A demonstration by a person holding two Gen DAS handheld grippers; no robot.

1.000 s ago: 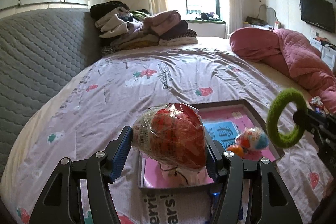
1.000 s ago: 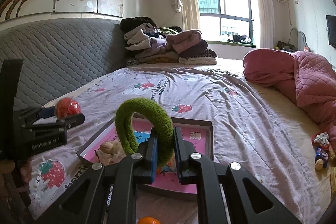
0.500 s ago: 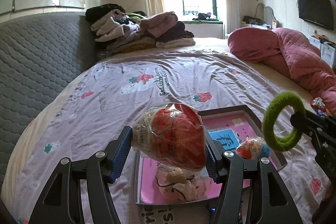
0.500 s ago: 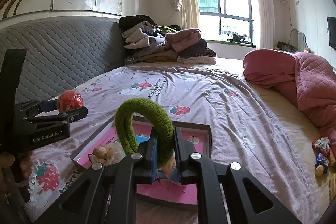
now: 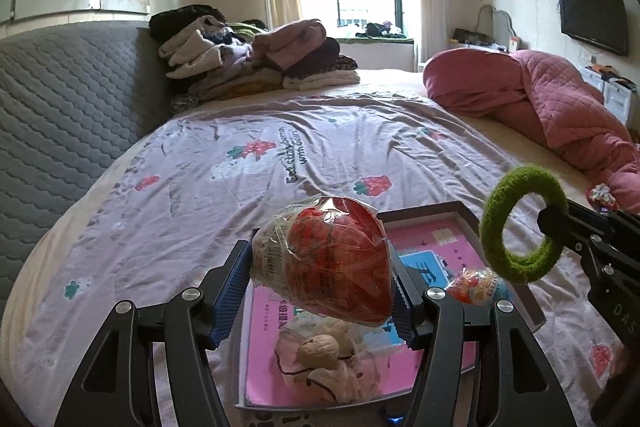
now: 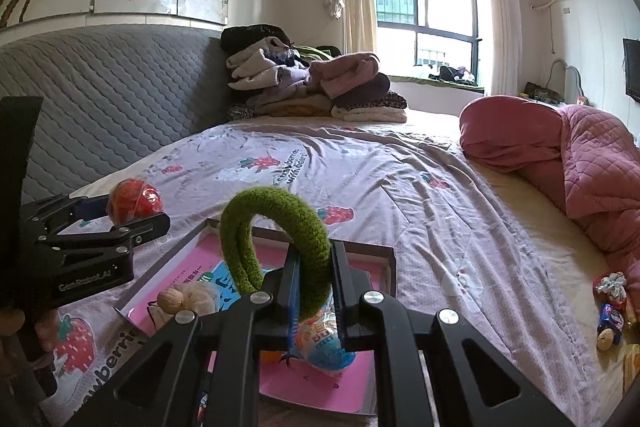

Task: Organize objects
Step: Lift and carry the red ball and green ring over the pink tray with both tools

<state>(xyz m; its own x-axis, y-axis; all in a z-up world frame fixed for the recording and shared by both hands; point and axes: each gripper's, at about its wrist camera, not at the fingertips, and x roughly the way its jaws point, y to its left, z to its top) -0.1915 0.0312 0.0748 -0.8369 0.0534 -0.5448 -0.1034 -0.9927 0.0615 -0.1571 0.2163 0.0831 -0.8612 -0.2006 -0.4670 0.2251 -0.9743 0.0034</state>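
Two grippers are up over the bed here, each with something clamped. On the left, the left gripper (image 5: pixel 322 279) has its blue pads squeezing a plastic-wrapped red snack bag (image 5: pixel 324 263), held in the air above the near left part of the shallow box tray (image 5: pixel 460 213) with the pink liner that sits on the strawberry-print bedsheet (image 5: pixel 240 167). Under the bag, inside the tray, there's a little mesh pouch of walnuts (image 5: pixel 326 355), and further right a colourful wrapped egg-shaped candy (image 5: pixel 478 289). Over on the right, the right gripper (image 6: pixel 314 277) is pinched nearly closed on a fuzzy green ring (image 6: pixel 276 247), standing it upright above the tray. Far right, a pink quilt (image 6: pixel 580 163) is bunched on the bed, with a few small wrapped bits (image 6: pixel 610 307) near its edge.
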